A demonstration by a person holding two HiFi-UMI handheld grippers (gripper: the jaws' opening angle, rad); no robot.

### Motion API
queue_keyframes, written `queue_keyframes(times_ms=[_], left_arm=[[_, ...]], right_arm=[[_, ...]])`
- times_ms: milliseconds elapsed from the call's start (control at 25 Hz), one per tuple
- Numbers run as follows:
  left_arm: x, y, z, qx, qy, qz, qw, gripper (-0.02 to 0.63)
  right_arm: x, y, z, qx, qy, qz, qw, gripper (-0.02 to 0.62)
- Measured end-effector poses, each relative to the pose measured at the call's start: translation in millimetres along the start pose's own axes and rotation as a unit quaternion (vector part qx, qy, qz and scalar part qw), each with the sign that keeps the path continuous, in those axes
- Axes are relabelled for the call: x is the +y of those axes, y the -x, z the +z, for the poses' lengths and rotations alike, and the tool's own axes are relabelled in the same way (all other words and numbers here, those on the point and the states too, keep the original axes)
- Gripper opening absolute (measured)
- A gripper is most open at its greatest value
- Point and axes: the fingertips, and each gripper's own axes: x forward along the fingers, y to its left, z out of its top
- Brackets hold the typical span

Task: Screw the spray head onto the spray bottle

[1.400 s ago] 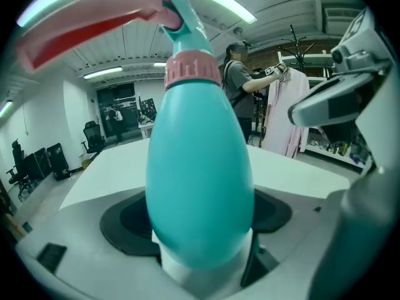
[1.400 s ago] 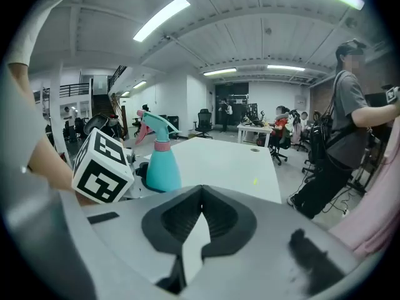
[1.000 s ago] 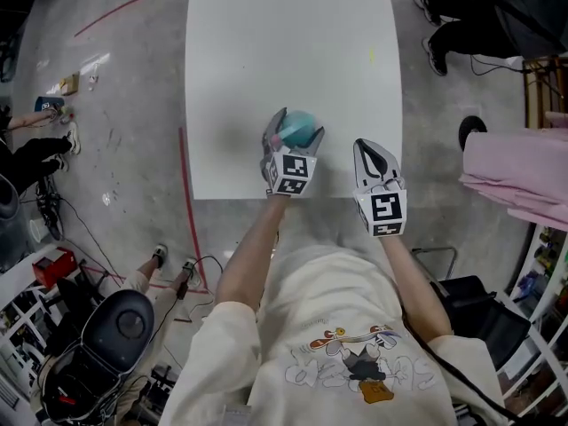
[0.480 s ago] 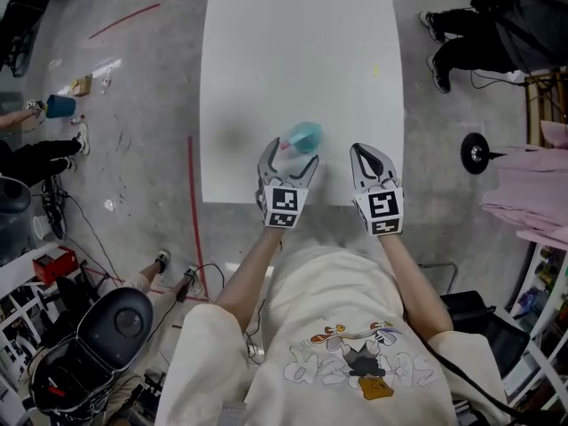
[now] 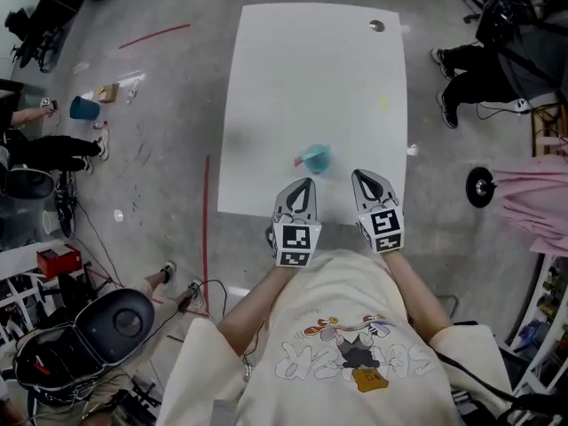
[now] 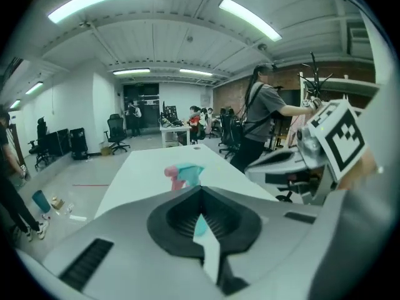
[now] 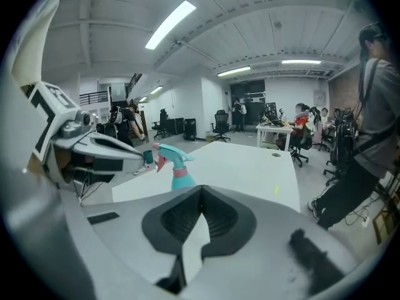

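Note:
A teal spray bottle with its teal and pink spray head on top stands upright near the front edge of the white table. My left gripper sits just in front of it, apart from it. Its jaws have just been closing and now meet with nothing between them. My right gripper is shut and empty, a little right of the bottle. In the left gripper view the spray head rises behind the closed left gripper. In the right gripper view the bottle stands beyond the shut right gripper.
The table has a round hole at its far right corner. People stand and sit on the floor at the right and left. A teal cup stands on the floor, and a black chair is at lower left.
The left gripper, open around the bottle before, has let it go, drawn back toward the table's front edge and shut. The bottle stands alone. The right gripper has hardly moved.

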Motion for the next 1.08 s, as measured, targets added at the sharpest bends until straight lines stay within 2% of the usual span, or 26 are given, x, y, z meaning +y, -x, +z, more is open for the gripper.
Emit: queue_keyframes(times_ms=[120,240,480,800,1080], left_arm=[[-2,7,25,-0.013,0.002,0.009,0.9999,0.005],[-5,7,34,-0.017,0.002,0.016,0.9997,0.005],[-12,-3,30,-0.002,0.017,0.024,0.9996,0.005],[-32,-8,40,0.001,0.02,0.027,0.9994,0.005],[-25,-4,20,0.01,0.022,0.034,0.9991,0.005]], right_arm=[[13,6,7,-0.001,0.006,0.018,1.0,0.006],[16,4,18,-0.01,0.01,0.029,0.999,0.005],[-1,5,32,-0.027,-0.002,0.033,0.999,0.005],[-15,17,31,-0.025,0.008,0.042,0.999,0.005],[1,10,19,-0.023,0.009,0.051,0.998,0.005]])
